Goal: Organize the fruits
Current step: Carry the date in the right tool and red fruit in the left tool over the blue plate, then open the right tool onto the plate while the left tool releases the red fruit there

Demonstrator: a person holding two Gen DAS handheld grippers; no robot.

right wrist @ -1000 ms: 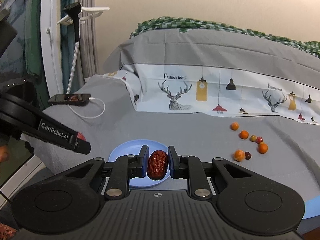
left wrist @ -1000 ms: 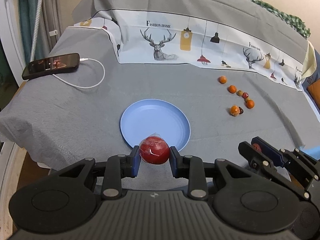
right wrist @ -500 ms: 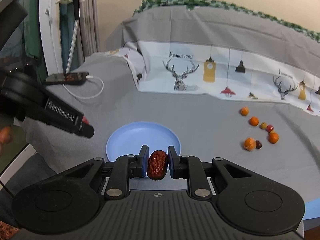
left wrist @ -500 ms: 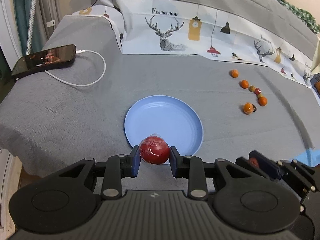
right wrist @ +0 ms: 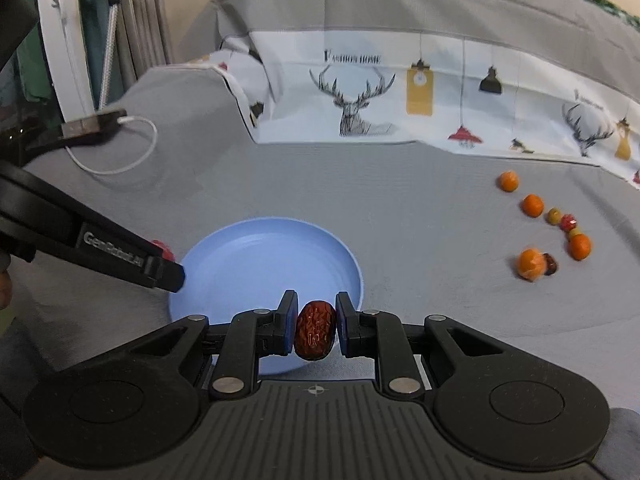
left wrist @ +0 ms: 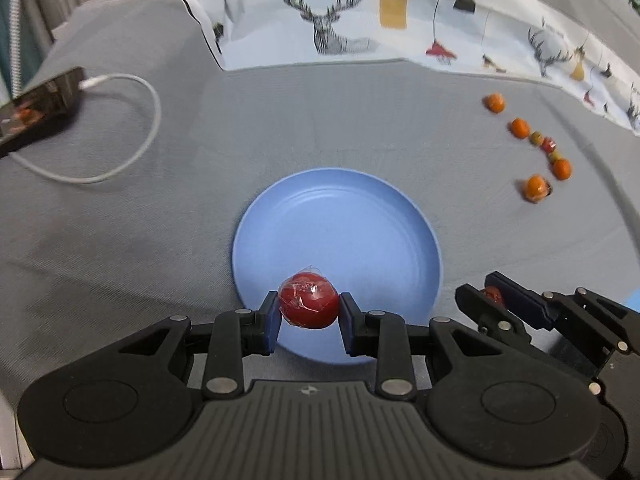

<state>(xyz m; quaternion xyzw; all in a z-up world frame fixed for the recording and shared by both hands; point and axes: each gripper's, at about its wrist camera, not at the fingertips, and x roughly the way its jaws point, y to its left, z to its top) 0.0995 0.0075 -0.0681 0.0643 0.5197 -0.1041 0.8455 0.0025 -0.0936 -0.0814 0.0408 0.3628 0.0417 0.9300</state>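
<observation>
1. Left gripper (left wrist: 308, 316): clamped on wrapped red fruit (left wrist: 307, 300), over plate (left wrist: 340, 216) near rim.
2. Right gripper (right wrist: 316, 330): clamped on date (right wrist: 315, 330), at plate's near-right rim.
3. Loose fruits (right wrist: 532, 266): right of plate, blurred.
4. Phone (left wrist: 36, 110): far left, cut off.

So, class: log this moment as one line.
left claw: wrapped red fruit | right claw: wrinkled brown date | round blue plate: bare
</observation>
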